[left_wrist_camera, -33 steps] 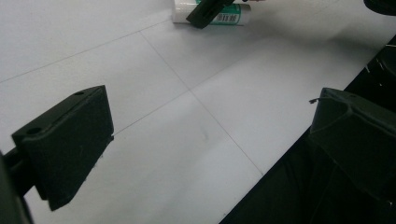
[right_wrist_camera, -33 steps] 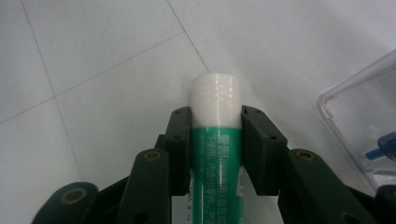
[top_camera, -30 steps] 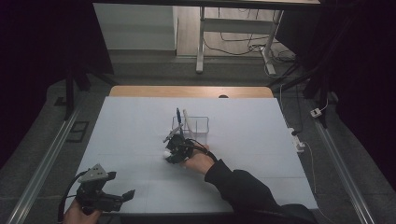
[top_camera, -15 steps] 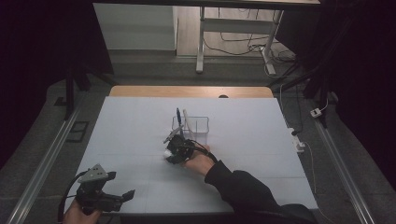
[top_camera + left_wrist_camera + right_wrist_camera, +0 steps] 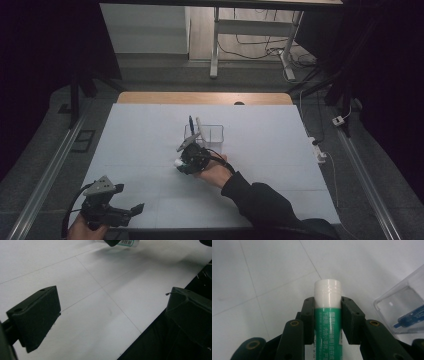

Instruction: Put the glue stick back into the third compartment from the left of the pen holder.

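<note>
White table (image 5: 150, 130) stretches out under us, faint grid lines crossing it, dark floor all around. Nearest to us, at the bottom left of the high view, we have the left gripper (image 5: 131, 210) low over the table's near edge, the hand (image 5: 82, 231) behind it and the grey three-cornered plate on top. From its own camera we see the left gripper (image 5: 110, 315) with its jaws spread wide, bare white table between them and the table's edge running under the right jaw.

Moving up to the middle of the table, we find the right gripper (image 5: 184, 159) reaching in on a dark sleeve (image 5: 265, 205). Its jaws are pinching a glue stick (image 5: 179, 163). In the right gripper view we see that stick (image 5: 327, 315) up close: green body with printed text, white cap poking out past the jaw tips, the right gripper (image 5: 327, 312) clamped on the green part just below the cap, above the white table.

Just beyond it we have a clear plastic box (image 5: 212, 134) with a blue pen (image 5: 191, 125) standing tilted in it. Farther back, a wooden strip (image 5: 200, 98) runs along the table's far edge.
</note>
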Action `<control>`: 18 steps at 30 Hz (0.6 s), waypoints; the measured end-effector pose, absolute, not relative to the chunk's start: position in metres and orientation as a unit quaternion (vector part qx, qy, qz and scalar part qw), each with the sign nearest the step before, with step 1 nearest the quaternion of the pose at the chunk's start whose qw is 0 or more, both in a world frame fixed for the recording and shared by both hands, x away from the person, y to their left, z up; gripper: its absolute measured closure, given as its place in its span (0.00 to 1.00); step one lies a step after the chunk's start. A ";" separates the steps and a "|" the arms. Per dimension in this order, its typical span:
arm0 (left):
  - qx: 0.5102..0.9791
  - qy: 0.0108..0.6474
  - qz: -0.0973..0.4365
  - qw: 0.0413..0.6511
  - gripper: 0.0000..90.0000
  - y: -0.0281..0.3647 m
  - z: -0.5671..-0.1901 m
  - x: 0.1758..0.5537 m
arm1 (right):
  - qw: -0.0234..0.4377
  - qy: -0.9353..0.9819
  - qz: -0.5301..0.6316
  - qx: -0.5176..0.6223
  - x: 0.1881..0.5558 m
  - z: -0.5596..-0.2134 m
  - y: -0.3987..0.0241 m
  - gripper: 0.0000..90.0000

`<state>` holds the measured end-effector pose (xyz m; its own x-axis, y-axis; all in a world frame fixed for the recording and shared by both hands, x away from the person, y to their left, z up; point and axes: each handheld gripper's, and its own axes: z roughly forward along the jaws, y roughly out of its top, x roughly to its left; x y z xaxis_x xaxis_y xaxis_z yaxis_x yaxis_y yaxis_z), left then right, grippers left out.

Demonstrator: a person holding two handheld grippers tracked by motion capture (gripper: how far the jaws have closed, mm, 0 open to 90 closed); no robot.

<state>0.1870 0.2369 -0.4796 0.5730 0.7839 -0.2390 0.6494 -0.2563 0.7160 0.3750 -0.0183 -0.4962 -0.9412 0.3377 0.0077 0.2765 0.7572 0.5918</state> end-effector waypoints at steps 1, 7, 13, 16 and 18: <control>0.788 0.454 0.083 0.406 0.00 0.237 -0.480 0.187 | 0.049 0.933 0.315 0.167 0.374 -0.495 -0.019 0.73; 0.790 0.454 0.084 0.404 0.00 0.237 -0.480 0.187 | 0.048 0.925 0.336 0.169 0.373 -0.484 -0.023 0.73; 0.789 0.455 0.082 0.404 0.00 0.237 -0.480 0.188 | 0.059 0.916 0.359 0.168 0.371 -0.472 -0.028 0.73; 0.789 0.456 0.081 0.405 0.00 0.237 -0.480 0.188 | 0.061 0.912 0.369 0.169 0.371 -0.466 -0.031 0.73; 0.789 0.456 0.080 0.405 0.00 0.237 -0.480 0.188 | 0.066 0.909 0.375 0.170 0.371 -0.462 -0.033 0.73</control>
